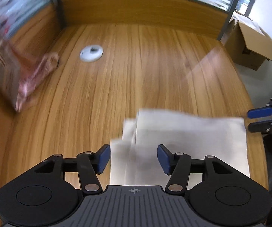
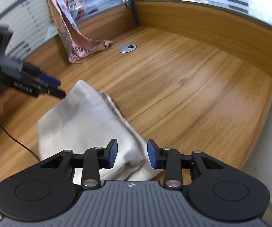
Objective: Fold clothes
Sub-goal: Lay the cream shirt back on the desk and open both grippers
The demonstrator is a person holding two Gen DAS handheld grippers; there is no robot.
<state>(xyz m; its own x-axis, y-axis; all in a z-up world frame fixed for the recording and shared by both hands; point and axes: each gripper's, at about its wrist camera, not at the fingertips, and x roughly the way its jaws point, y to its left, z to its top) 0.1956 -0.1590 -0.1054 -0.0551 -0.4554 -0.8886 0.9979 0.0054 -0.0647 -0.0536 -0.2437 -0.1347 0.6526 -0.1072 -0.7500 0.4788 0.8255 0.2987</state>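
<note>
Cream cloth (image 1: 189,141) everywhere; cardboard box (image 1: 249,45) in left wrist view alone

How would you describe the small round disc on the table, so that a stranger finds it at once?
Start from the wooden table and look toward its far corner, where the two wooden partition walls meet. There a small flat grey disc with a dark opening sits flush in the tabletop. The pink patterned cloth beside it is soft and crumpled; the disc is rigid and round.

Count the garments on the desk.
2. A folded white garment lies near the front edge, under both grippers. A pink patterned garment drapes off the partition at the far left corner. Others may lie out of view.
</note>
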